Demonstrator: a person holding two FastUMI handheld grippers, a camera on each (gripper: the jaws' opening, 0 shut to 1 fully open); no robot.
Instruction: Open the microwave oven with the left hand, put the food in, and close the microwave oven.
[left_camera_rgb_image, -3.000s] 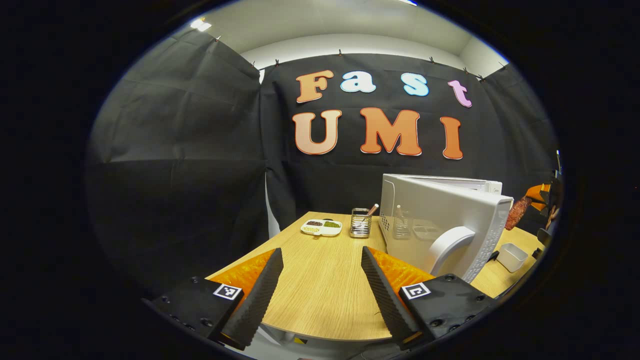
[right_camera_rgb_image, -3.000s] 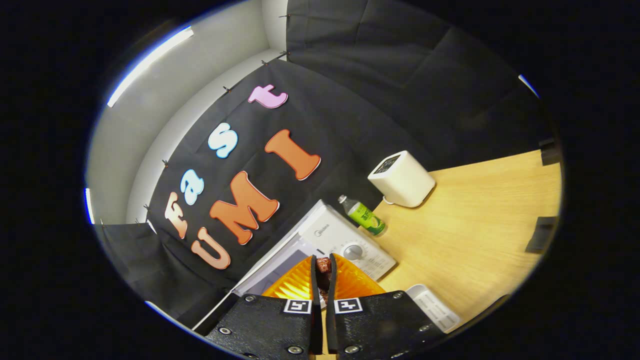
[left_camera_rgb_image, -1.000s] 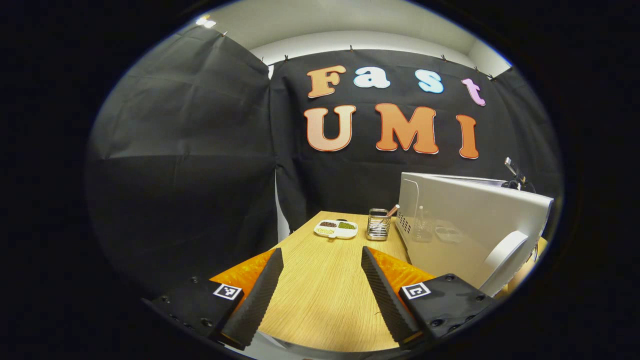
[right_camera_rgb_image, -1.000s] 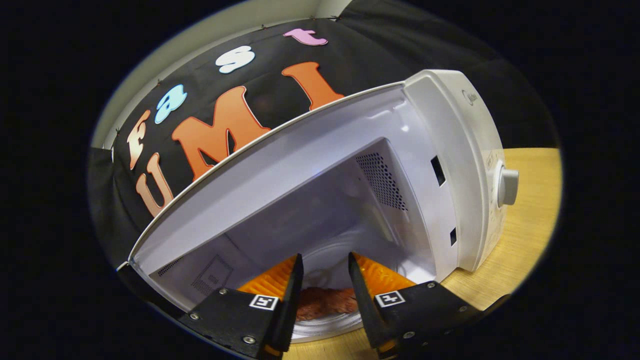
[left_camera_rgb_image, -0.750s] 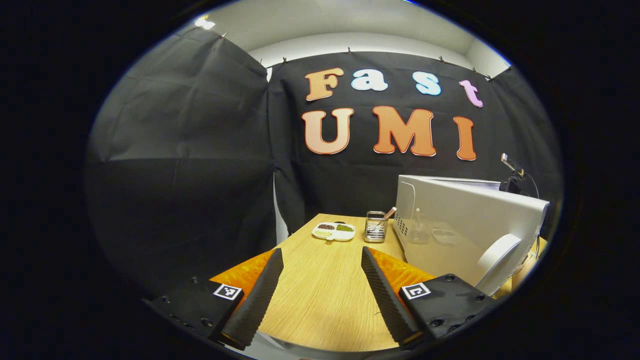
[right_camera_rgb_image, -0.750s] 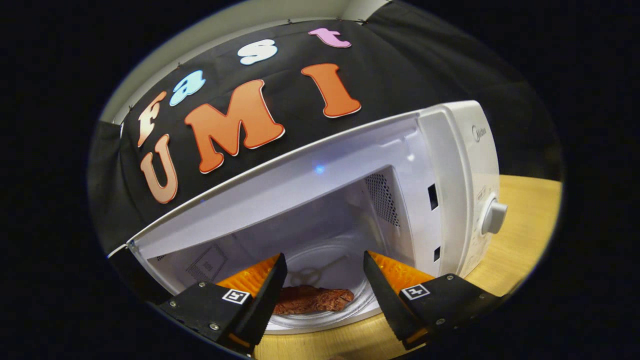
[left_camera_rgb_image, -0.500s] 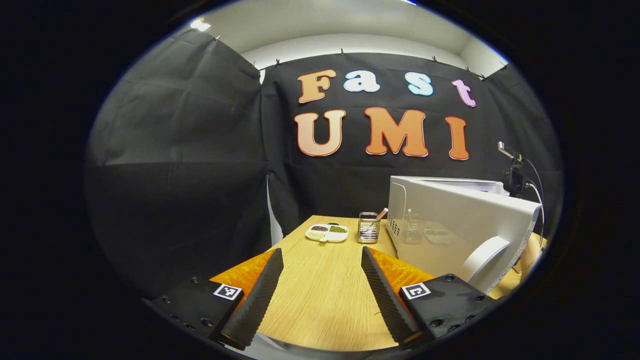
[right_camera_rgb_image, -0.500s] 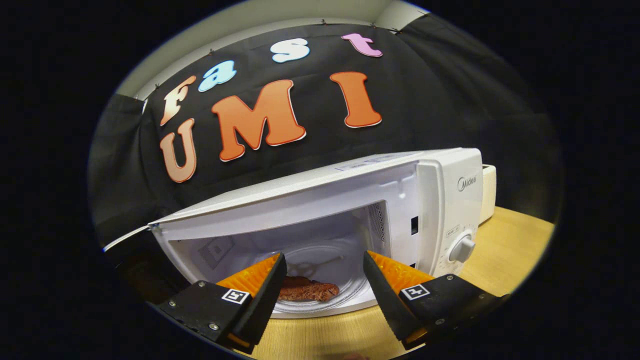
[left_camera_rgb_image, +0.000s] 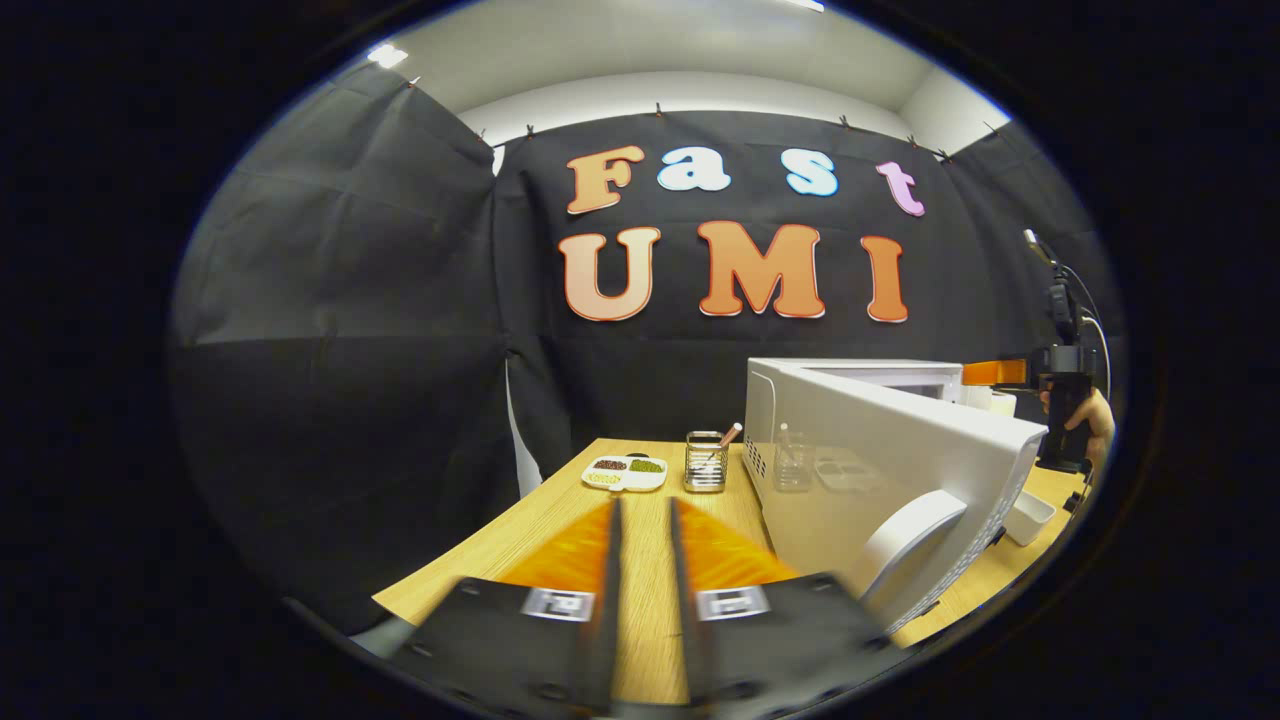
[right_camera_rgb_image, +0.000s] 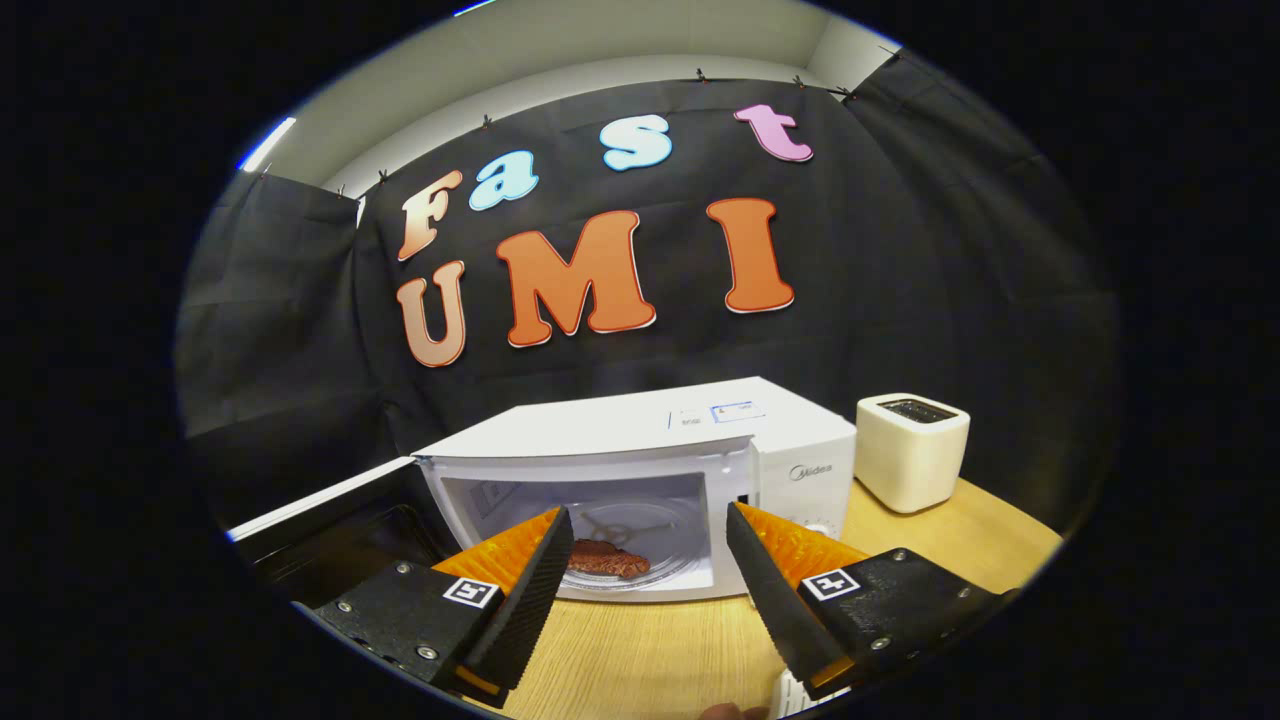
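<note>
Food is in: a flat brown slab on the glass plate inside the microwave, cavity open. Right tongs are spread wide, holding nothing, and sit outside the cavity in front of the opening, over the desk. From their camera the food lies ahead, between the fingers but well beyond the tips.

We judge only the door is left. The door stands swung out over the desk's near edge, its curved handle near the free edge. Left tongs are nearly together with a thin gap showing, gripping nothing, and sit just left of the door's outer face, the handle off to their right.

Handling guess: the door is a stiff hinged panel, light, with a smooth, likely slippery face. No grip needed; push flat on the outer face close to the handle, away from the hinge, until it latches. The microwave may slide on the desk if shoved hard.

A hand with the other tool shows past the door's far side.
</note>
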